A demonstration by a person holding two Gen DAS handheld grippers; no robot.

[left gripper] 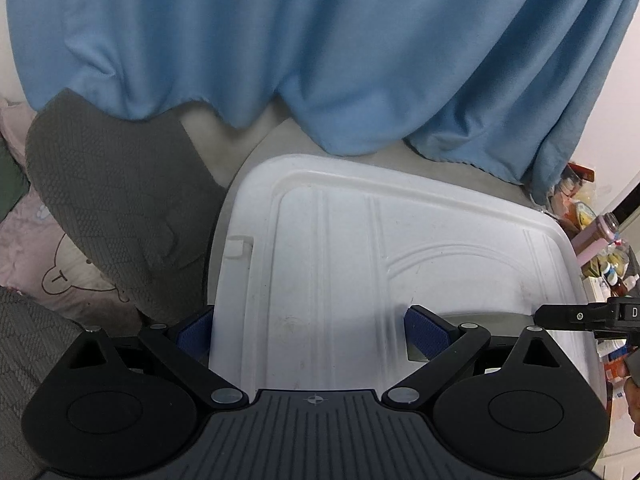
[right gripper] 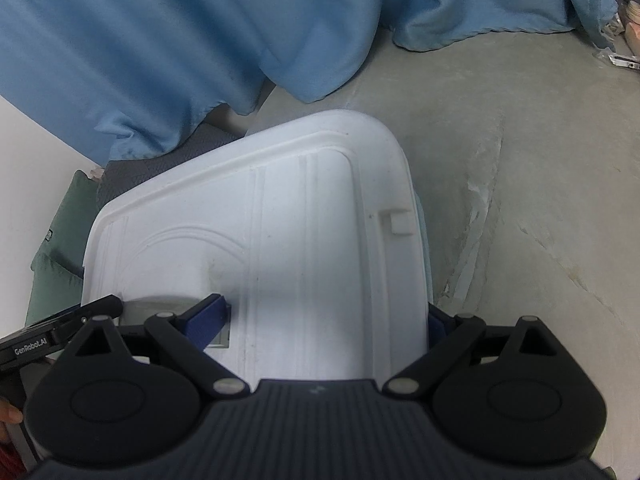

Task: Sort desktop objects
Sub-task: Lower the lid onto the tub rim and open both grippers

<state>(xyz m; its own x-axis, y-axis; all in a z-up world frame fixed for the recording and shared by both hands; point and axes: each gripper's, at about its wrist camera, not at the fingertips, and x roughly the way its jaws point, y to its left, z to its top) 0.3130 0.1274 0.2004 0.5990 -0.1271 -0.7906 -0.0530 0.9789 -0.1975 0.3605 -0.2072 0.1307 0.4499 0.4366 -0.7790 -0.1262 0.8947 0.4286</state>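
Over the grey floor [right gripper: 520,160], both spread claws, left [left gripper: 310,330] and right [right gripper: 326,320], straddle the white lid [left gripper: 380,260].

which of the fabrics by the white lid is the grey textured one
The grey quilted cloth left of the white lid; the big draped blue cloth behind is smooth, not textured.
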